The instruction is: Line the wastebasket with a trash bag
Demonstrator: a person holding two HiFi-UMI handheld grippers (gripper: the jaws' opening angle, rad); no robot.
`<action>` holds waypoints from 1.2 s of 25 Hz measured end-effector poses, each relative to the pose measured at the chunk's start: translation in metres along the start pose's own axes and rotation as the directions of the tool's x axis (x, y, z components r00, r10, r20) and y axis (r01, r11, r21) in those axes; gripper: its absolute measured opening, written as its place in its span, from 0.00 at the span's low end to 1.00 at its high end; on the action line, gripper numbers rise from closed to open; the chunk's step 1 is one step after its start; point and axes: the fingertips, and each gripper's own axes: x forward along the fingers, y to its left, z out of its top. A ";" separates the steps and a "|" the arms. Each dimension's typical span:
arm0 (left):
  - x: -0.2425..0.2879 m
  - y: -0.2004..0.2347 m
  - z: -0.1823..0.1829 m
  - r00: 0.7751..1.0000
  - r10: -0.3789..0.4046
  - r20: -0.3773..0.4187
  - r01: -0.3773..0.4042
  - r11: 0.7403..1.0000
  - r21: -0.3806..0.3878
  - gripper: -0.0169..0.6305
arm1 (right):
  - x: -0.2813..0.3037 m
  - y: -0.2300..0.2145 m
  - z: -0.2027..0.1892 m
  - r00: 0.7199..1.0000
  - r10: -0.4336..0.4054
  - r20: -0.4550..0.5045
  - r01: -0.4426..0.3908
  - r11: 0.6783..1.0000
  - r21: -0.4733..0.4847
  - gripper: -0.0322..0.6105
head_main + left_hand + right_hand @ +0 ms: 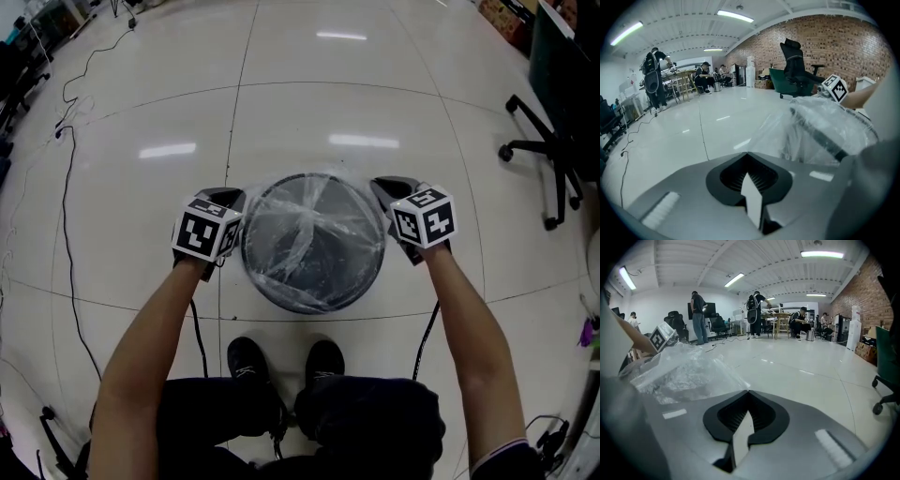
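A round black wastebasket (pixel 311 298) stands on the floor in front of the person's feet. A clear trash bag (pixel 309 230) lies crinkled across its mouth. My left gripper (pixel 228 197) sits at the basket's left rim and my right gripper (pixel 382 187) at its right rim. Both are shut, and the film runs from each closed tip toward the basket. In the left gripper view the bag (pixel 820 126) rises to the right of the closed left gripper (pixel 749 153), over the dark rim (pixel 825 138). In the right gripper view the bag (pixel 684 371) spreads left of the closed right gripper (pixel 749 392).
A black office chair (pixel 553 150) stands at the right. A cable (pixel 67 187) trails over the glossy floor at the left. The person's shoes (pixel 248 361) are just behind the basket. People and tables (pixel 754 310) are far across the room.
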 end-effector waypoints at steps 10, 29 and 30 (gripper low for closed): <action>0.022 -0.009 -0.048 0.998 -0.056 -0.014 0.055 0.994 -0.091 0.05 | 0.022 0.008 -0.049 0.998 0.039 -0.043 -0.037 0.999 0.036 0.05; 0.046 -0.031 -0.117 0.990 -0.119 -0.070 0.104 0.977 -0.185 0.05 | 0.055 0.020 -0.129 0.989 0.074 -0.128 -0.060 0.992 0.111 0.05; 0.047 -0.031 -0.119 0.990 -0.119 -0.075 0.103 0.977 -0.188 0.05 | 0.055 0.023 -0.130 0.988 0.081 -0.131 -0.065 0.990 0.121 0.05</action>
